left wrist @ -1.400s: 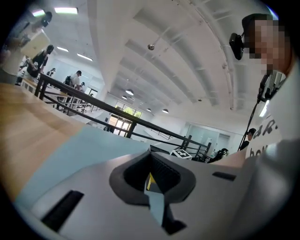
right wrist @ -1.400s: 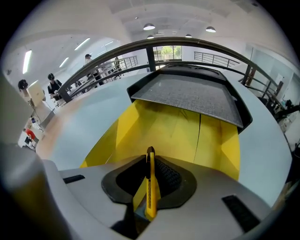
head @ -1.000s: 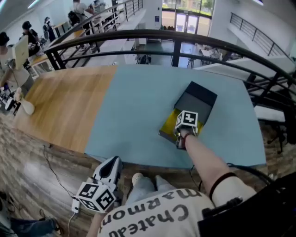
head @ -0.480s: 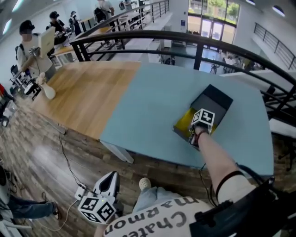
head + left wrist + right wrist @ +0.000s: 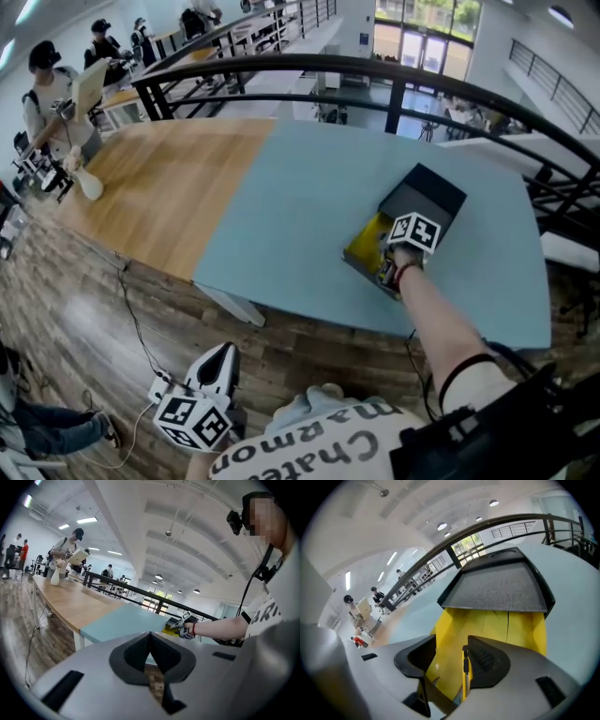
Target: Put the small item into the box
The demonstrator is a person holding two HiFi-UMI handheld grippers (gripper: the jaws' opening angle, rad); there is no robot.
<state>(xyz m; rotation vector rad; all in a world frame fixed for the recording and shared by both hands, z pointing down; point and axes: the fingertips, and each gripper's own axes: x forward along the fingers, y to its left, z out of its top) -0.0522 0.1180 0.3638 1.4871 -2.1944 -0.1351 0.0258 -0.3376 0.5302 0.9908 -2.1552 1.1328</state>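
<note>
An open box with a yellow inside (image 5: 366, 242) and a dark lid (image 5: 422, 199) lies on the blue table top (image 5: 281, 206). My right gripper (image 5: 405, 239) reaches into its near end. In the right gripper view the jaws (image 5: 450, 641) are opening over the yellow box floor (image 5: 497, 620). A thin yellow and black small item (image 5: 464, 672) stands on edge against the right pad, and the left pad is apart from it. My left gripper (image 5: 217, 361) hangs low over the floor by the person's legs, its jaws (image 5: 151, 637) shut on nothing.
A wooden table top (image 5: 159, 178) joins the blue one on the left, with a white vase (image 5: 89, 186) at its far end. A black railing (image 5: 394, 75) curves behind the table. People (image 5: 52, 84) stand at the far left. A cable (image 5: 131, 319) lies on the floor.
The head view has swung left and now shows more floor. My right gripper stays at the box's near end. The left gripper stays low by the legs.
</note>
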